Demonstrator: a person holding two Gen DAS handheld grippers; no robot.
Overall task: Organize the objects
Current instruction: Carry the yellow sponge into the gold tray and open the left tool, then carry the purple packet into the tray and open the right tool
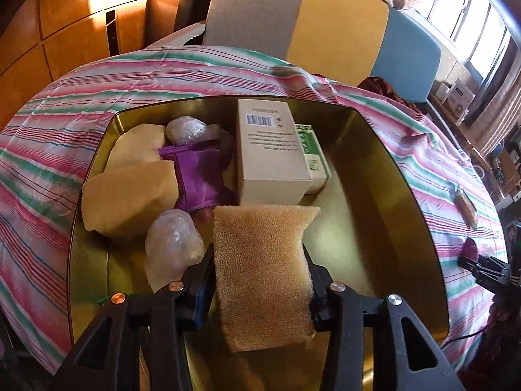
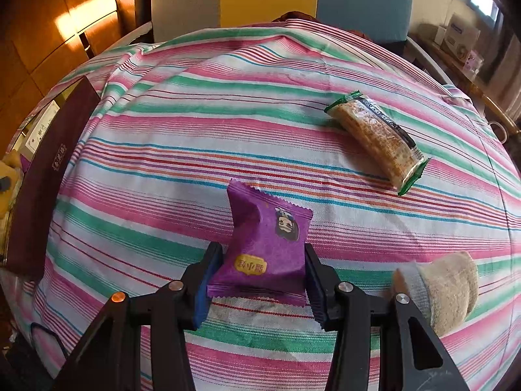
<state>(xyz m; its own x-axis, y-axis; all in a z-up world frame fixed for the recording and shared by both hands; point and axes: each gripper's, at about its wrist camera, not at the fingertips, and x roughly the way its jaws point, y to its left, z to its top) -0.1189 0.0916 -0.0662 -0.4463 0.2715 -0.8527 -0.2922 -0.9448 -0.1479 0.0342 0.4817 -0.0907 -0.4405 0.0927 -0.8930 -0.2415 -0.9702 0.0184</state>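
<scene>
My left gripper (image 1: 260, 280) is shut on a tan sponge (image 1: 263, 270) and holds it over the near part of a gold tin (image 1: 400, 202). Inside the tin lie a beige box (image 1: 270, 150), a green-and-white box (image 1: 314, 159), a purple snack packet (image 1: 198, 179), two more tan sponges (image 1: 130, 198), and two clear plastic-wrapped lumps (image 1: 174, 247). My right gripper (image 2: 263, 277) is shut on another purple snack packet (image 2: 267, 244) just above the striped cloth (image 2: 228, 123). A wrapped cracker pack (image 2: 377, 137) lies on the cloth at the far right.
The tin's dark maroon side (image 2: 49, 176) stands at the left in the right wrist view. A grey-beige rolled sock (image 2: 446, 286) lies near right. A chair back (image 1: 309, 26) stands behind the table. Shelves with boxes (image 1: 459, 97) are at the far right.
</scene>
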